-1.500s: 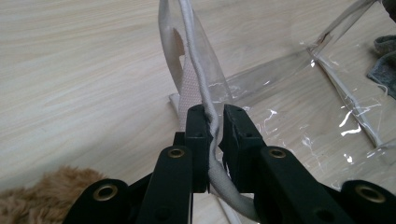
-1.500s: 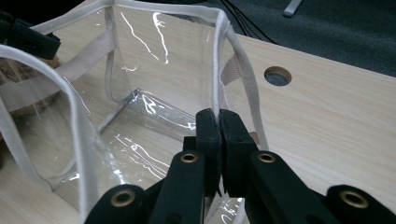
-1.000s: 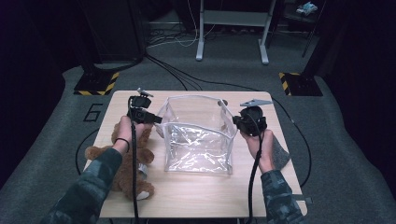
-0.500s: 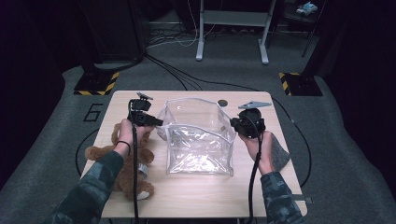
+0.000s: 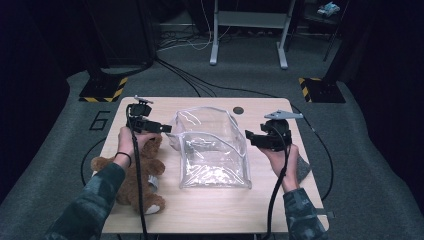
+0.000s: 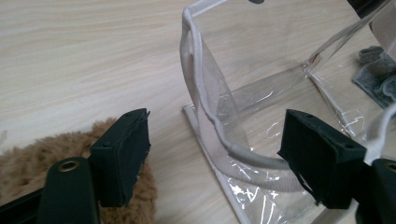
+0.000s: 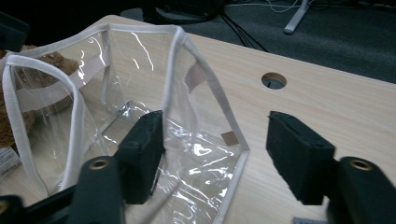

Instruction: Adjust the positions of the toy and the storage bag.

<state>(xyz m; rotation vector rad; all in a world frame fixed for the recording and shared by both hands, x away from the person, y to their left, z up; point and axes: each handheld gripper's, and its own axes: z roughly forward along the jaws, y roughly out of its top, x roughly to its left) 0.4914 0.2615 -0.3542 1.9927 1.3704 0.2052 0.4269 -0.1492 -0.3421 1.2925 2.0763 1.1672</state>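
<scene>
My left arm point(image 5: 95, 200) hides part of the teddy point(image 5: 131, 180); the left gripper view's lower left edge cuts it off too.

Clear bag point(image 5: 212, 150) with whitish trim; brown teddy bear point(image 5: 132, 180); pale wood table point(image 5: 210, 210)

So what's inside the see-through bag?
Nothing: the clear bag stands open on the table, and through its walls you see bare wood. The teddy bear lies outside, beside it. The person's arm covers part of the bear.
</scene>
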